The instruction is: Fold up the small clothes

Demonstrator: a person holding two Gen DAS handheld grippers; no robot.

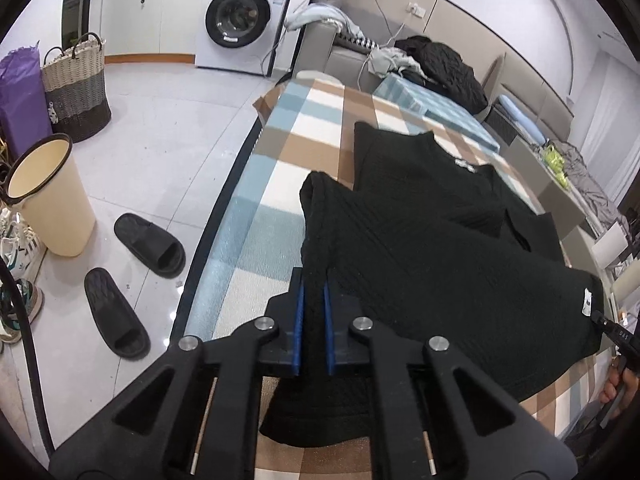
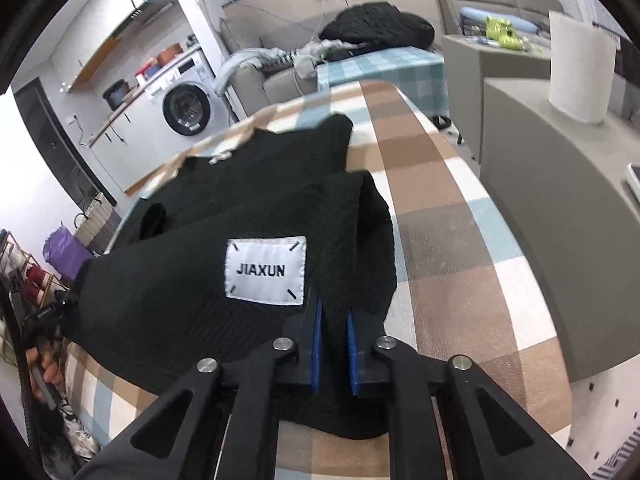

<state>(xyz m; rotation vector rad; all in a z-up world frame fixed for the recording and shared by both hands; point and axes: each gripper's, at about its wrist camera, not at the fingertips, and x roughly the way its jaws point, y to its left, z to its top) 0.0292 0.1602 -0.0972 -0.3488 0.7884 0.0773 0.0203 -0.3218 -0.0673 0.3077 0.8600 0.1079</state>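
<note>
Left tool (image 1: 314, 304) clenched on black garment (image 1: 420, 240) hem; pad tips hidden in fabric. Garment spread on checked surface (image 1: 260, 184), near edge lifted. Right tool (image 2: 334, 320) clenched on opposite corner beside white label (image 2: 266, 270); far sleeve obscured.

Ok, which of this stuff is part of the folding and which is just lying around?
Job:
black knit garment, pinched at its near hem
left gripper
right gripper
checked table cover under it

Lying about:
black slippers
cream bin
woven basket
washing machine
paper towel roll
</note>
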